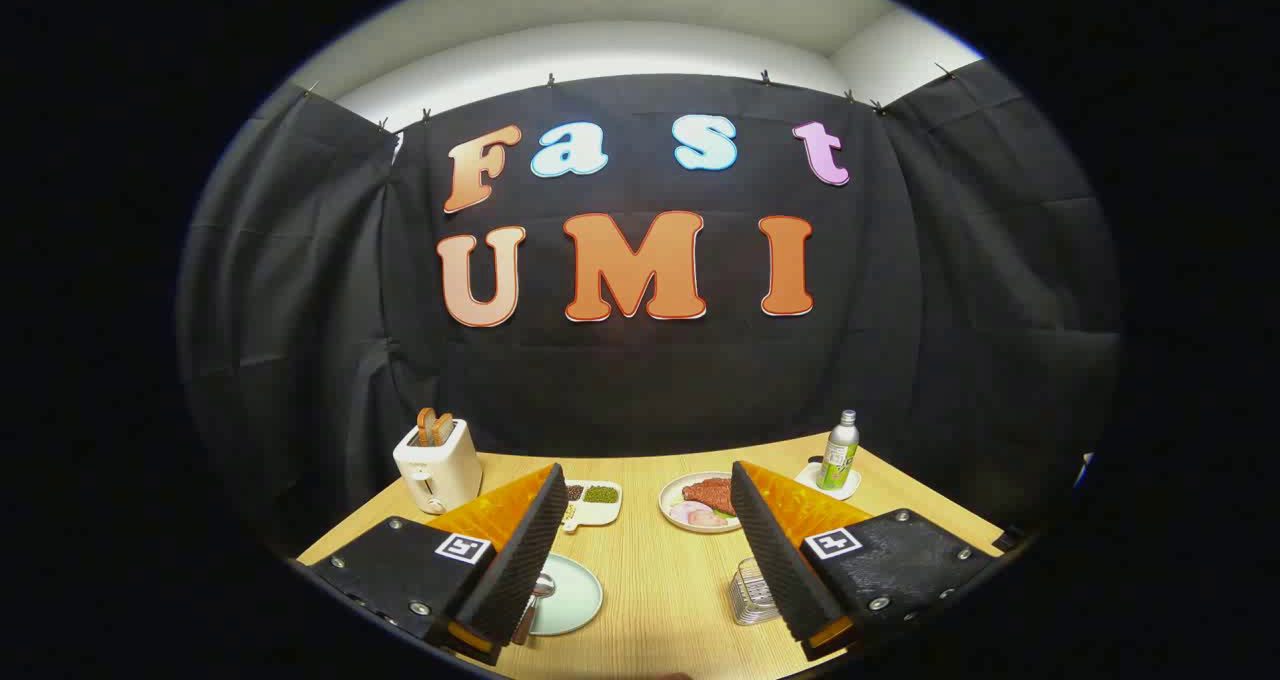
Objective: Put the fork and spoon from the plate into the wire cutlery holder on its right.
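The gripper (640,550) is hanging spread and empty above the table (660,580), its left finger hiding the cutlery on the plate (570,595), so a blind descent is risking clipping the holder (752,592) beside.

One toaster (437,465), one bottle (839,450), three plates (570,595) — perhaps two utensils (533,605).

Pale wood grain across the tabletop (650,570). Mint green on the plate (570,595), silvery metal on the spoon (535,600) lying on it. Clear silver wire on the cutlery holder (752,592). Cream white on the toaster (437,465), brown toast in its slots. Green label on a silver-capped bottle (838,452). Red meat on a white dish (690,505). Black-and-white square markers behind the wide-apart fingers (640,560).
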`<state>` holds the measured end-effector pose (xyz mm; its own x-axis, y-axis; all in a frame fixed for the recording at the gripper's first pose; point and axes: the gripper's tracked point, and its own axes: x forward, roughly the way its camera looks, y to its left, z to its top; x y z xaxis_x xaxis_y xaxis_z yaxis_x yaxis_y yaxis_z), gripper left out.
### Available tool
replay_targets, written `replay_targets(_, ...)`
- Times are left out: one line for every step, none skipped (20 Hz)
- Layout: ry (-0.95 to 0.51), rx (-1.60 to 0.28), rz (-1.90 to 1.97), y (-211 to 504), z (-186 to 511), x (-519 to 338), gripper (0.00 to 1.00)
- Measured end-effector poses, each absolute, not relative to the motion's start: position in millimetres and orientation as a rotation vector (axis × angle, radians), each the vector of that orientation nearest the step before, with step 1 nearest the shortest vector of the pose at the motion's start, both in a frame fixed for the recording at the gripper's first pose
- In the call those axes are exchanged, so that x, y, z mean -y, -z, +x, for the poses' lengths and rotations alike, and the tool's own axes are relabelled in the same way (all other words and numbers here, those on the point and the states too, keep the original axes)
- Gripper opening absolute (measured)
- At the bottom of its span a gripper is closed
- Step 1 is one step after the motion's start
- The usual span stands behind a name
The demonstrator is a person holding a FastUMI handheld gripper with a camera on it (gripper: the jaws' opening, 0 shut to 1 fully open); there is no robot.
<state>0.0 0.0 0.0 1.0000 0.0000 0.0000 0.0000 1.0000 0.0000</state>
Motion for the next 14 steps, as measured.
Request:
replay_targets(0.001, 0.002, 0.0, -1, 1, -1, 0.98)
replay_targets(0.006, 0.005, -0.001, -2, 1, 0, 0.98)
replay_targets(0.012, 0.009, -0.003, -3, 1, 0, 0.98)
replay_targets(0.013, 0.01, -0.005, -3, 2, -1, 0.98)
replay_targets(0.012, 0.009, -0.005, -3, 2, -2, 0.98)
replay_targets(0.014, 0.006, -0.004, -2, 3, -2, 0.98)
replay_targets(0.013, 0.004, -0.003, -2, 3, -3, 0.98)
replay_targets(0.014, 0.0, -0.004, -1, 4, -4, 0.98)
replay_targets(0.014, -0.005, -0.003, 1, 4, -4, 0.98)
replay_targets(0.013, -0.008, -0.004, 2, 4, -6, 0.98)
replay_targets(0.012, -0.011, -0.005, 3, 5, -7, 0.98)
replay_targets(0.012, -0.014, -0.008, 4, 5, -9, 0.98)
replay_targets(0.01, -0.016, -0.011, 5, 4, -10, 0.98)
replay_targets(0.008, -0.017, -0.012, 5, 4, -12, 0.98)
